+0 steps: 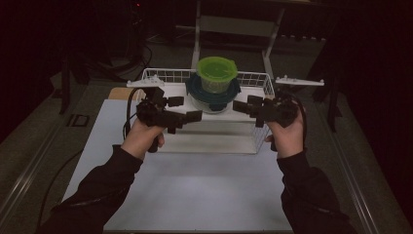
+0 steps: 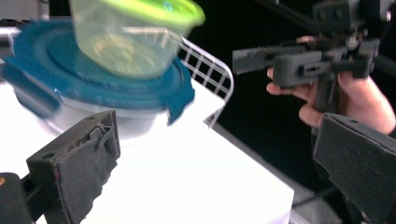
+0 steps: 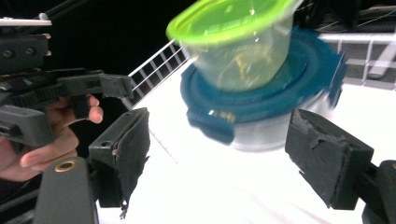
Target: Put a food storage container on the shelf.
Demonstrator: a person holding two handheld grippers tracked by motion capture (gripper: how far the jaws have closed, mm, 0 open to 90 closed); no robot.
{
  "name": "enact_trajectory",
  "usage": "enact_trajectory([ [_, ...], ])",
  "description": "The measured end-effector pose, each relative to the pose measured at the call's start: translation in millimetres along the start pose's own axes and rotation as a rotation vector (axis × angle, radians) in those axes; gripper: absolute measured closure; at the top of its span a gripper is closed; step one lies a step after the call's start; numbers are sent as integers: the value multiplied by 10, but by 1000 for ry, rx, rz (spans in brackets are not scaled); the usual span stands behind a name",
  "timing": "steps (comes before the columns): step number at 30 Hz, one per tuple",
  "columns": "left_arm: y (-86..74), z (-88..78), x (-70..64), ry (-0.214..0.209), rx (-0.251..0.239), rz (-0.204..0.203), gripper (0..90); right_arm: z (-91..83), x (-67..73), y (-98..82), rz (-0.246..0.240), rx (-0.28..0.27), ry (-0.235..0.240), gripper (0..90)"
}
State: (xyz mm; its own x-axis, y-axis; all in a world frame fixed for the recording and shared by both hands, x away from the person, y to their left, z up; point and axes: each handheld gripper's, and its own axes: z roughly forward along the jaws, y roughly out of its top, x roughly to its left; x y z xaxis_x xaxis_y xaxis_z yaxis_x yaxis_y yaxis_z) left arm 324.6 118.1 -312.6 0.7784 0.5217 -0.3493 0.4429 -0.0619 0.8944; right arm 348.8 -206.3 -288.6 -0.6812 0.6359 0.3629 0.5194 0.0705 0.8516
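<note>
A clear tub with a green lid (image 1: 216, 73) stands on top of a wider clear container with a blue clip lid (image 1: 213, 95), inside a white wire basket (image 1: 254, 78). My left gripper (image 1: 187, 109) hovers open just left of the stack, pointing right. Open as well, my right gripper (image 1: 243, 105) sits just to the right of the stack, pointing left. In the left gripper view the jaws (image 2: 217, 158) stand wide apart with the blue-lidded container (image 2: 93, 88) beyond them. The right gripper view looks between its spread jaws (image 3: 224, 154) at the green-lidded tub (image 3: 233, 42). Nothing is held.
The basket rests at the far end of a white board (image 1: 195, 185) on the table. Its wire wall (image 2: 205, 70) curves round behind the stack. Dark floor, a metal frame (image 1: 234, 24) and cables lie beyond.
</note>
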Motion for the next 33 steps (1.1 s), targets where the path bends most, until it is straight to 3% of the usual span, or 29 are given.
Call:
enact_trajectory([
  [5, -285, -58, -86, 21, 3, 48, 1, -47, 29, -347, -23, -1, 13, 215],
  [6, -285, -58, -86, 21, 3, 48, 1, -47, 29, -347, -23, -1, 13, 215],
  [7, -373, -72, -101, 24, -1, 58, 1, -41, 30, -470, -28, 3, 20, 215],
  [12, -559, -76, -116, 33, 19, 70, 2, -21, 16, -733, -30, 8, 45, 216],
  [15, -692, -65, -131, 37, 39, 90, 2, -19, 13, -872, -47, 15, 32, 216],
  [24, -995, -10, -183, 1, 75, 118, 2, -9, -50, -1266, -76, 24, 37, 216],
  [33, -1321, 63, -190, -30, 112, 124, 2, -20, -145, -1570, -40, 48, 24, 213],
])
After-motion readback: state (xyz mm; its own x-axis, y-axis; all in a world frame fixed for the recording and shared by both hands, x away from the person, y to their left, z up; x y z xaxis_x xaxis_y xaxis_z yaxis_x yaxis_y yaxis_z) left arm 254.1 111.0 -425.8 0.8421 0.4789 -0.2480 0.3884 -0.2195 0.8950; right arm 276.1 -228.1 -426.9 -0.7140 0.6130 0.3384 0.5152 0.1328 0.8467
